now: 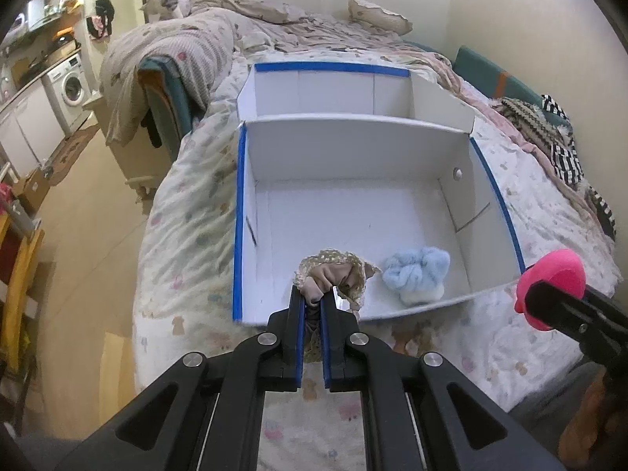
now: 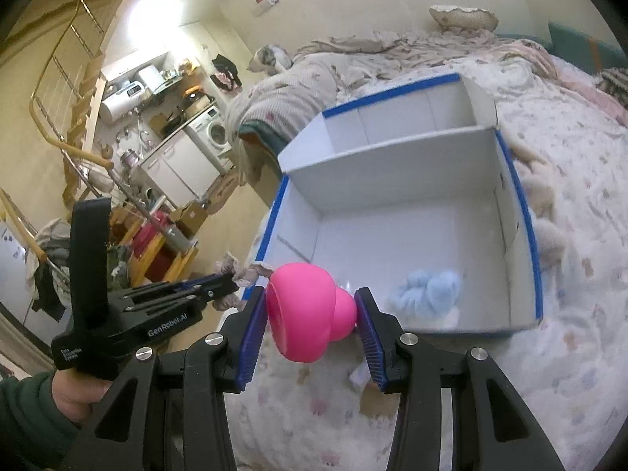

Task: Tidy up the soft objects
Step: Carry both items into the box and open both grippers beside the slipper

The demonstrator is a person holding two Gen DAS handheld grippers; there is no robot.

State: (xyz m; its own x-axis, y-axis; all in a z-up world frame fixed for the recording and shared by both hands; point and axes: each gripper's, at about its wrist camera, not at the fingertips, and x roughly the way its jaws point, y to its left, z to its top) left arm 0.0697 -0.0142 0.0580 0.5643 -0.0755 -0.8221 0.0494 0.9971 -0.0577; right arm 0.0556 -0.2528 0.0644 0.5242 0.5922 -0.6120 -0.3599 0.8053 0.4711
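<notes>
My left gripper (image 1: 313, 294) is shut on a beige patterned fabric piece (image 1: 333, 271) and holds it over the near edge of a white box with blue-taped rims (image 1: 238, 212). A light blue fluffy object (image 1: 418, 272) lies inside the box's near compartment, at its front right. My right gripper (image 2: 310, 306) is shut on a pink soft toy (image 2: 302, 310), just before the box's near edge (image 2: 271, 227). The pink toy also shows in the left wrist view (image 1: 549, 286) at right. The blue fluffy object also shows in the right wrist view (image 2: 431, 288).
The box sits on a bed with a pastel-patterned quilt (image 1: 184, 204). Its far compartment (image 1: 333, 90) holds nothing visible. Striped clothes (image 1: 557, 145) lie at the bed's right. Crumpled bedding and a pillow (image 1: 376, 15) lie at the far end. The floor and a washing machine (image 1: 72, 86) are left.
</notes>
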